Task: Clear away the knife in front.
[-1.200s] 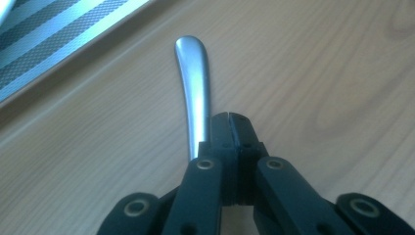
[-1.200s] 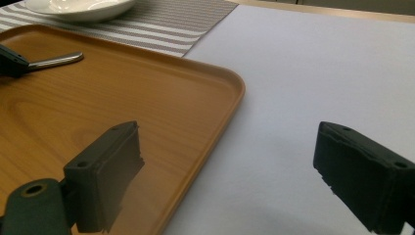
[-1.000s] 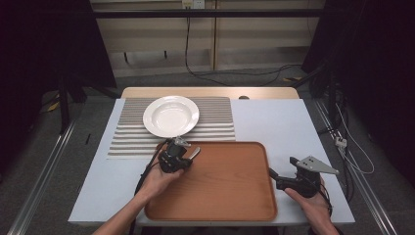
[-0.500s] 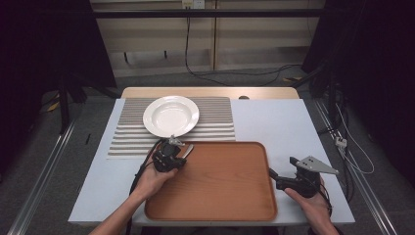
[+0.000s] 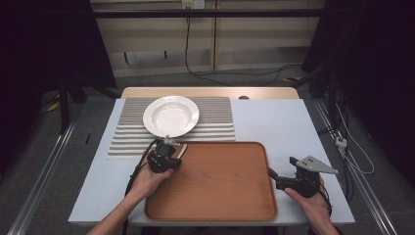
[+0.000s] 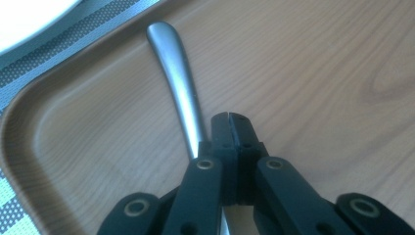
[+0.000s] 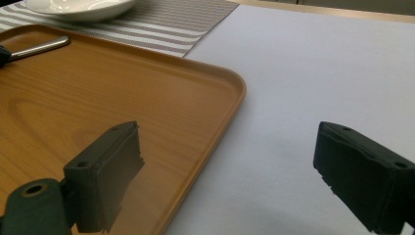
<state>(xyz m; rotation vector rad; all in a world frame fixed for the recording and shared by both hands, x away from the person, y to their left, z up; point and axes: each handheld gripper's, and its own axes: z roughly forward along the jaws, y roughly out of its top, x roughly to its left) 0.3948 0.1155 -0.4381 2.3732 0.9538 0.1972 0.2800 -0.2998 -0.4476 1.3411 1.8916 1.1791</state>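
Note:
A metal utensil handle (image 6: pixel 176 78) lies in the near-left corner of the brown wooden tray (image 5: pixel 220 196). My left gripper (image 6: pixel 229 117) is over it with its jaws shut pad to pad. The handle runs under the left jaw, not between the pads. In the high view the left gripper (image 5: pixel 173 154) sits at the tray's far-left corner. My right gripper (image 7: pixel 230 161) is open at the tray's right edge (image 7: pixel 230 112), one jaw over the wood, the other over the white table. It is also in the high view (image 5: pixel 270 174). The utensil handle (image 7: pixel 39 47) shows far across the tray.
A white plate (image 5: pixel 171 116) rests on a striped placemat (image 5: pixel 215 122) beyond the tray. The white tabletop (image 5: pixel 279 122) stretches to the right of the mat. Cables trail from both grippers toward the table's near edge.
My left hand and gripper have shifted slightly to the left at the tray's far-left corner. The right gripper and the tray have stayed put.

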